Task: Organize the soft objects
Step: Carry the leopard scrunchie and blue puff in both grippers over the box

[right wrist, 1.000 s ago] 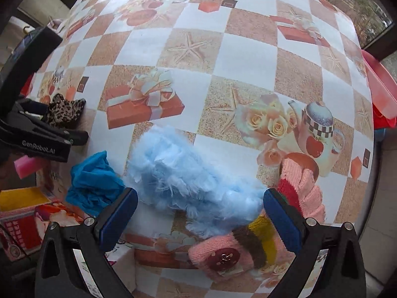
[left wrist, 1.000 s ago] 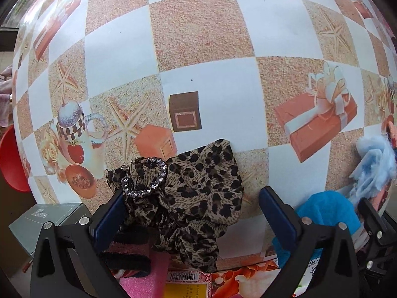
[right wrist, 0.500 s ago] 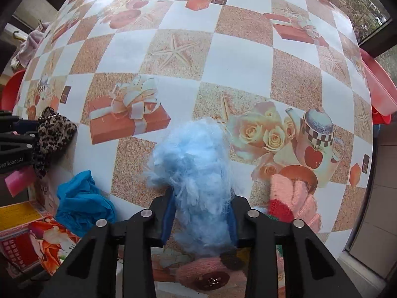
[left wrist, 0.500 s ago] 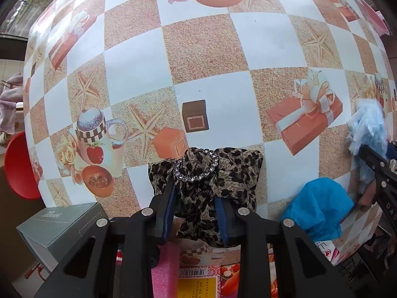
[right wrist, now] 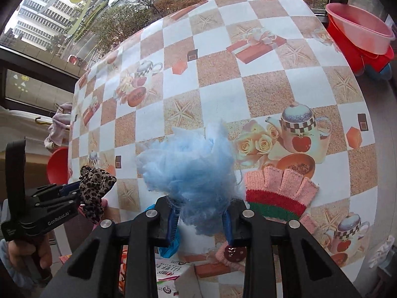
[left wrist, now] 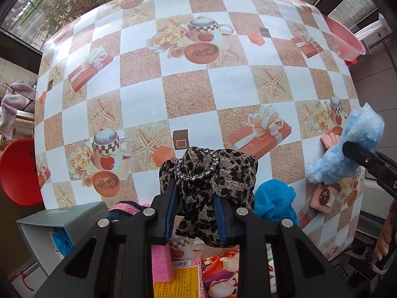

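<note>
My left gripper point(left wrist: 196, 198) is shut on a leopard-print cloth point(left wrist: 211, 173) with a rhinestone ring, held up off the checkered table point(left wrist: 186, 94). The right wrist view shows the same cloth point(right wrist: 95, 183) hanging from that gripper at the left. My right gripper point(right wrist: 201, 213) is shut on a fluffy light-blue piece point(right wrist: 188, 164), also raised above the table. That blue fluff point(left wrist: 357, 136) shows at the right edge of the left wrist view. A pink knitted glove point(right wrist: 280, 191) with red and green bands lies beside it, and a turquoise cloth point(left wrist: 273, 198) lies near the front edge.
An open grey box point(left wrist: 62, 221) stands at the front left, beside a pink foam block point(left wrist: 161, 263) and printed packets. A pink knit piece with a button point(right wrist: 233, 252) lies under my right gripper. A pink basin point(right wrist: 359, 29) sits beyond the far right corner.
Both grippers went from wide open to shut, the left on the leopard cloth and the right on the blue fluff. Both then rose, lifting their pieces off the table.
</note>
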### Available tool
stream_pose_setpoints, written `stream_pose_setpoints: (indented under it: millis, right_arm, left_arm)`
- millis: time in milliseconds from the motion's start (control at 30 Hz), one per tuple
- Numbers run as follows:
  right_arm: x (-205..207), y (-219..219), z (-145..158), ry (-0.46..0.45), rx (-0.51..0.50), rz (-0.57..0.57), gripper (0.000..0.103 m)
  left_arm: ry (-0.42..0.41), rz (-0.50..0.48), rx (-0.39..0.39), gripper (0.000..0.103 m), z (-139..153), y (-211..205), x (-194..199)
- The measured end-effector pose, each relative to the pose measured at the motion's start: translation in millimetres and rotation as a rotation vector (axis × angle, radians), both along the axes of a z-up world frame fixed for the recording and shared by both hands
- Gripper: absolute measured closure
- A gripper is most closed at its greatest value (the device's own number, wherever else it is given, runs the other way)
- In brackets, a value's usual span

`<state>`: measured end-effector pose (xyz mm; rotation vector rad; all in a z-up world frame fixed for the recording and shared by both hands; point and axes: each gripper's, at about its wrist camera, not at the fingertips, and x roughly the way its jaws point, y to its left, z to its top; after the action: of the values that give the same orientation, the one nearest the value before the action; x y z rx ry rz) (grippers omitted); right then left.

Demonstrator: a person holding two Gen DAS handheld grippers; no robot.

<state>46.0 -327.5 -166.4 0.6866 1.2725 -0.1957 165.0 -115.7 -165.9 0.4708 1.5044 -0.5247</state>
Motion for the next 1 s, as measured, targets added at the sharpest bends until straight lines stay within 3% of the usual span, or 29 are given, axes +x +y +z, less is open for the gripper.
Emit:
stream_pose_setpoints:
  millis: [533, 1000]
  right_arm:
    - [-59.8, 22.0, 46.7, -0.042, 0.018, -0.093, 0.072]
    - [-135.3, 83.5, 57.8, 0.019, 0.058, -0.166, 0.072]
  left_arm:
    - [-0.092, -0.124, -0.135, 0.073, 71.0, 0.6, -71.0]
    - [-0.047, -0.317, -0.203, 0.073, 93.6, 27.9, -163.6]
